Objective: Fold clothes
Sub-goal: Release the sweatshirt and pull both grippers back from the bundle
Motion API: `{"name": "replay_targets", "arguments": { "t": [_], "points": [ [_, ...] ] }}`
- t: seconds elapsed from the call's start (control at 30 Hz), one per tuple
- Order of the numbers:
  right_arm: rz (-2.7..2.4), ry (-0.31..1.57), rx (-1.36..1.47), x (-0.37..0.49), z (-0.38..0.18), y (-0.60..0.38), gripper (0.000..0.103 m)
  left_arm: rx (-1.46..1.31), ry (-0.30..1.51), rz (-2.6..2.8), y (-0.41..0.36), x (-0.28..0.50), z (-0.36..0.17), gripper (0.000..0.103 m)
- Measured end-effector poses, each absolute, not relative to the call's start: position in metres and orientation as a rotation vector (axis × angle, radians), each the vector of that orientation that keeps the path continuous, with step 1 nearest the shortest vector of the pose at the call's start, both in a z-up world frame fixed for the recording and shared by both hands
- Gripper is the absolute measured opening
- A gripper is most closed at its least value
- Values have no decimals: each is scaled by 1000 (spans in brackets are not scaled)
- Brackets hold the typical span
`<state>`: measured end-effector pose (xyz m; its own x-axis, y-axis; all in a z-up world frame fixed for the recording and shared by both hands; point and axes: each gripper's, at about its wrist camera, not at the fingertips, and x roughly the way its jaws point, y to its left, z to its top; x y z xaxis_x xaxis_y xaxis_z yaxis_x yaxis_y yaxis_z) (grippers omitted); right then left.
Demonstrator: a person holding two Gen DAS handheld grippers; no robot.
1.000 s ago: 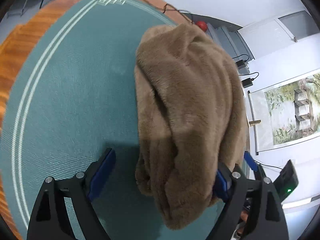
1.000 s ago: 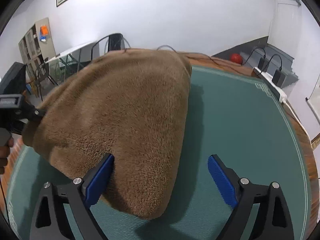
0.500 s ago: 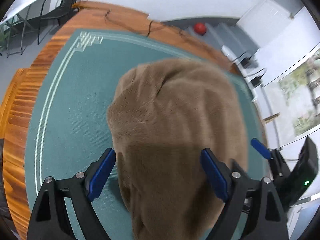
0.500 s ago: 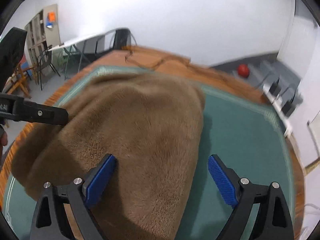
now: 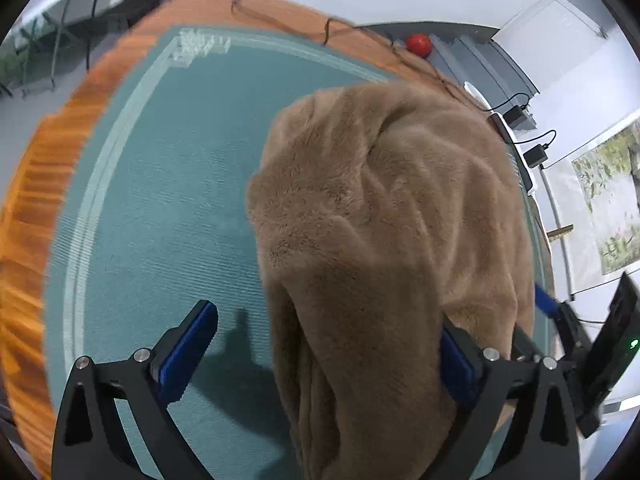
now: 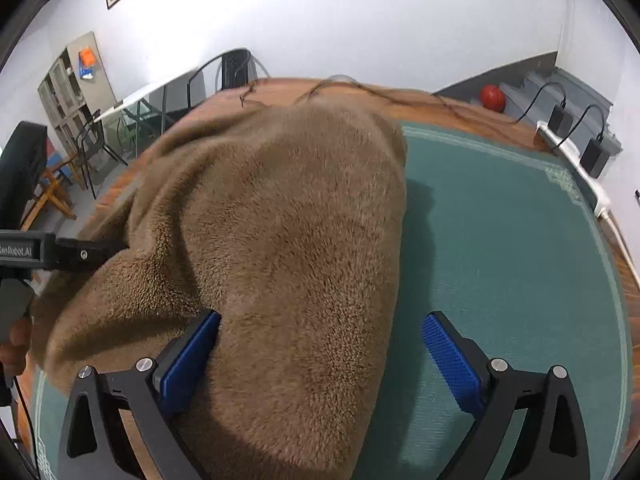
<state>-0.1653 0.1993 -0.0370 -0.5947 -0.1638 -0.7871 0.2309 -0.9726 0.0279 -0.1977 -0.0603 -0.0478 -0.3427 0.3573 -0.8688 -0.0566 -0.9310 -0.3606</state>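
A brown fleece garment [image 5: 392, 216] lies bunched on the green mat [image 5: 160, 200]. My left gripper [image 5: 324, 356] is open; the fleece fills the right half of its gap and covers part of the right finger's blue pad [image 5: 456, 364]. In the right wrist view the garment [image 6: 288, 240] presses against the left pad [image 6: 188, 360] of my open right gripper [image 6: 318, 360], and the right pad [image 6: 448, 360] stands free over the mat [image 6: 500, 260]. The left gripper [image 6: 80, 254] reaches into a fold at the garment's left side. I cannot tell whether the fleece rests on the mat or on the fingers.
The mat covers a wooden table [image 5: 40, 180] with cables along its far edge. Power adapters [image 6: 596, 156] and a red ball [image 6: 492, 96] sit beyond it. Chairs [image 6: 236, 68] and a cabinet [image 6: 76, 92] stand at the left. A hand [image 6: 14, 344] holds the left gripper.
The left gripper has shifted left since half a second ago, so the garment now sits against its right finger. The right view has dropped slightly; both jaws stay wide apart.
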Motion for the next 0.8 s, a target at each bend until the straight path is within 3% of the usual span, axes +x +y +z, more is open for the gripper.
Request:
{"name": "replay_targets", "arguments": {
  "t": [0.23, 0.43, 0.6, 0.7, 0.77, 0.8],
  "points": [
    [-2659, 146, 1152, -116, -13, 210, 101, -1559, -275, 2354, -70, -138, -29, 100],
    [-2685, 237, 1133, -81, -19, 205, 101, -1592, -430, 2279, -81, -101, -44, 99],
    [-2678, 278, 1140, -64, -22, 200, 101, -1477, -384, 2266, -70, -86, -35, 95],
    [-2673, 291, 1139, -61, -22, 197, 101, -1429, -376, 2213, -60, -86, -33, 72],
    [-2673, 295, 1138, -62, -23, 195, 101, -1446, -387, 2180, -55, -91, -36, 50],
    [-2672, 296, 1136, -62, -23, 193, 101, -1458, -402, 2170, -54, -95, -39, 46]
  ]
}}
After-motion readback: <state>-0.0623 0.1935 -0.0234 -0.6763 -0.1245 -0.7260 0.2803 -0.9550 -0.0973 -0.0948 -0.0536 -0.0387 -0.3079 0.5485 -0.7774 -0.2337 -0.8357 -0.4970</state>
